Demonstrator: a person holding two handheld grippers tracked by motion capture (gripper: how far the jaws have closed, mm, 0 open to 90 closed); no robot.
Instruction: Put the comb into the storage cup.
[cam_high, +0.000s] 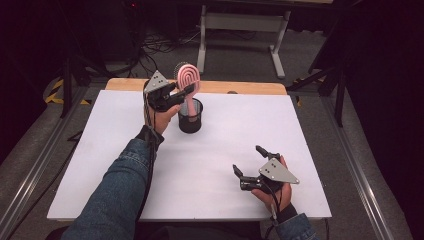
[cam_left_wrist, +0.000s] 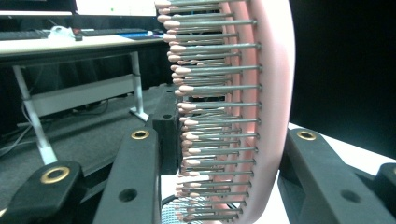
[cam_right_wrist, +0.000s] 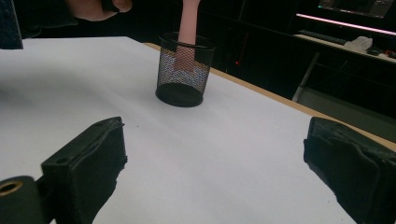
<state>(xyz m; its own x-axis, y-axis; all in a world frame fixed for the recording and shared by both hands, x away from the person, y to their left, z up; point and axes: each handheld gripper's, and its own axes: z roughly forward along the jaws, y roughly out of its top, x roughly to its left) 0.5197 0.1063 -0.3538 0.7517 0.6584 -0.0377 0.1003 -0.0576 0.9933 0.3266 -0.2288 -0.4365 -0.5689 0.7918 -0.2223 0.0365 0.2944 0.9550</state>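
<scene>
A pink hairbrush stands upright with its handle down inside a black mesh cup at the far middle of the white table. My left gripper is shut on the brush head from the left. In the left gripper view the bristles and pink back sit between the two black jaws. My right gripper rests low near the front right of the table, open, with nothing between its fingers. In the right gripper view the cup and the brush handle lie ahead, well beyond the jaws.
A wooden strip runs along the table's far edge. Behind it on the floor stand a white metal frame and loose cables. A denim sleeve reaches across the left half of the table.
</scene>
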